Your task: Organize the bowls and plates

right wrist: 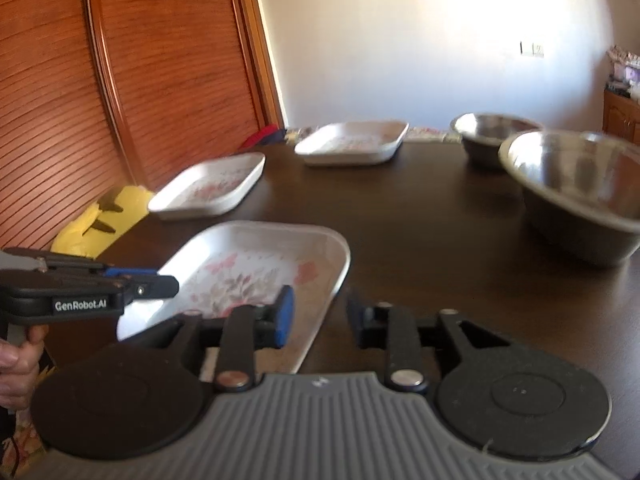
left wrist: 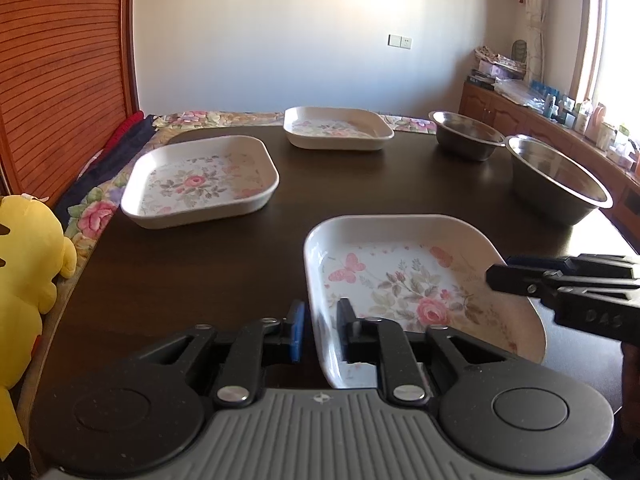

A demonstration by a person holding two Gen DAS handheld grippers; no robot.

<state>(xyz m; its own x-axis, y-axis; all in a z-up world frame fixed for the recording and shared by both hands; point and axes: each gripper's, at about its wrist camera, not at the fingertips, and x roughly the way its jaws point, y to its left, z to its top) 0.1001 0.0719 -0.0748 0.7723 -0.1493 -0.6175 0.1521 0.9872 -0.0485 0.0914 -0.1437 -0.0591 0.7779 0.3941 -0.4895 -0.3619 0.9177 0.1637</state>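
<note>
The near floral square plate (left wrist: 400,280) (right wrist: 248,264) lies on the dark table (left wrist: 200,264). My left gripper (left wrist: 320,326) (right wrist: 160,278) is shut on this plate's left rim, with one finger outside and one inside. My right gripper (right wrist: 322,314) (left wrist: 494,276) stands open astride the plate's right rim, not pinching it. A second floral plate (left wrist: 200,184) (right wrist: 212,184) sits at the left and a third (left wrist: 336,128) (right wrist: 352,142) at the far middle. On the right stand a small steel bowl (left wrist: 466,134) (right wrist: 492,132) and a large steel bowl (left wrist: 560,180) (right wrist: 580,188).
A yellow plush toy (left wrist: 24,264) (right wrist: 104,220) lies off the table's left edge, beside a wooden slatted door (left wrist: 60,80). A person's hand (right wrist: 16,364) holds the left gripper's handle. A cluttered wooden sideboard (left wrist: 560,120) runs along the right wall under the window.
</note>
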